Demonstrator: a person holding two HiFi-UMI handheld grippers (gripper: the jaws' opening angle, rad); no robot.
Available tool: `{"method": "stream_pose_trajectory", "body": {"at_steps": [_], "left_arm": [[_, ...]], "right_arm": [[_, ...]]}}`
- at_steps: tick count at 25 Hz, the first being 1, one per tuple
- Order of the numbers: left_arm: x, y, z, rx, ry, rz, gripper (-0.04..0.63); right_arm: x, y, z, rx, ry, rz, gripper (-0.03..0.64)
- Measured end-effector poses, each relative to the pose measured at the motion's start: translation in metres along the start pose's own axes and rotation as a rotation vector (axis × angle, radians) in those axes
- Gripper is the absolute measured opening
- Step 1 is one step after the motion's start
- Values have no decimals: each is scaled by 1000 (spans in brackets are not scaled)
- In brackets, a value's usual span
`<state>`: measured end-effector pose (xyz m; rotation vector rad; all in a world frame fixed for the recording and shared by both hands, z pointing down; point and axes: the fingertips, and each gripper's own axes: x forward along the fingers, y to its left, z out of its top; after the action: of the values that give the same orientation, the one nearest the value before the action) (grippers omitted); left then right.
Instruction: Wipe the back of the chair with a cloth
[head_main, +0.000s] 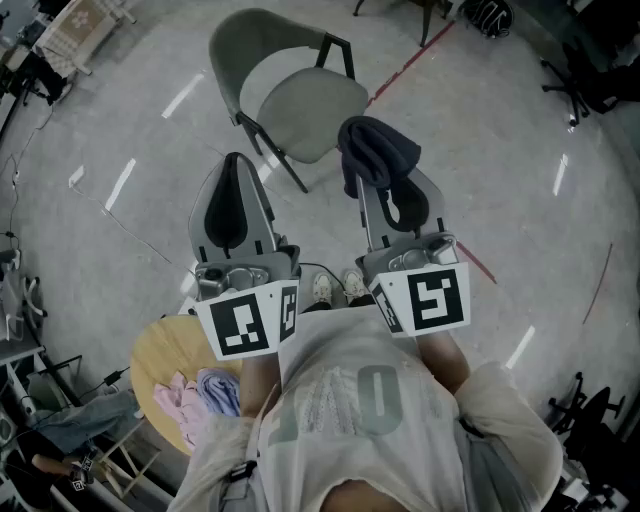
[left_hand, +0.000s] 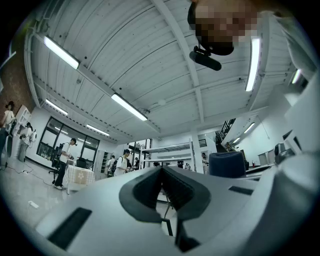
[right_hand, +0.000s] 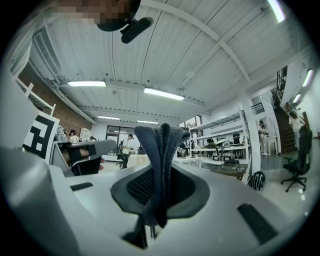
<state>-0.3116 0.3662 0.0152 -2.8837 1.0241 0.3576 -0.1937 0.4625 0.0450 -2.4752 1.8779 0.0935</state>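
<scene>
A grey chair (head_main: 300, 100) with a black frame stands on the floor ahead of me, its curved back (head_main: 250, 40) on the far side. A dark blue cloth (head_main: 376, 150) bunches out of my right gripper (head_main: 392, 195), which is shut on it and held over the floor just short of the seat. In the right gripper view the cloth (right_hand: 160, 150) stands up folded between the pads of the right gripper (right_hand: 157, 185). My left gripper (head_main: 233, 170) is beside it to the left, shut with nothing in it; in its own view the left gripper (left_hand: 161, 187) has its pads meeting.
A round wooden stool (head_main: 150, 360) at my lower left carries pink and blue cloths (head_main: 200, 395). A red tape line (head_main: 410, 65) crosses the floor right of the chair. Black office chairs (head_main: 585, 75) stand at the far right. My shoes (head_main: 335, 288) show below the grippers.
</scene>
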Motion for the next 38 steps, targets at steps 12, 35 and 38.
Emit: {"method": "stream_pose_trajectory", "body": {"at_steps": [12, 35, 38], "left_arm": [[6, -15, -9, 40, 22, 25, 15], [28, -60, -20, 69, -51, 86, 15], [46, -55, -39, 65, -78, 75, 15]], "right_arm": [[-12, -41, -6, 53, -25, -15, 58], [-30, -114, -29, 58, -76, 50, 58], [-9, -123, -44, 38, -106, 46, 58]]}}
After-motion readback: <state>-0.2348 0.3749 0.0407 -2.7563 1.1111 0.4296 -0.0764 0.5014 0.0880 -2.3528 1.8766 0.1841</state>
